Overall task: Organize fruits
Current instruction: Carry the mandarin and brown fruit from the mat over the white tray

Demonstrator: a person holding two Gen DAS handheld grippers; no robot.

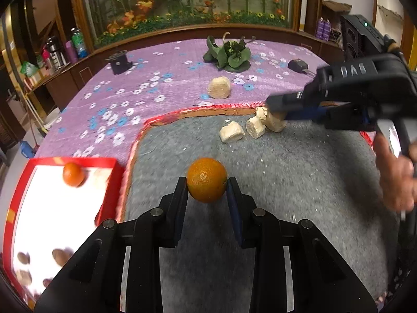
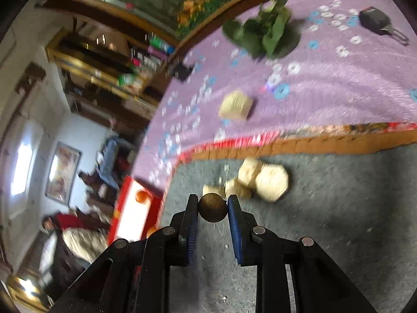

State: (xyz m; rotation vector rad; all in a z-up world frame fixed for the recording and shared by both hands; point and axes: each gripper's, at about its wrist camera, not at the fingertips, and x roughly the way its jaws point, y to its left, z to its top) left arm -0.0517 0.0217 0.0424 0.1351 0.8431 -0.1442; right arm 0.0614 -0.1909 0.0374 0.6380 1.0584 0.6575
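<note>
— What's nearest you?

— My left tongs [image 1: 207, 185], pinched tight on an orange [image 1: 207, 179] held over the grey mat [image 1: 286, 182]. Another orange [image 1: 73, 174] lies in the red tray [image 1: 114, 182] to the left.

— And your right tongs [image 2: 213, 203]?

— Nearly closed, gripping a small brown ball [image 2: 212, 206] above that mat, just in front of the pale chunks [image 2: 271, 182].
</note>
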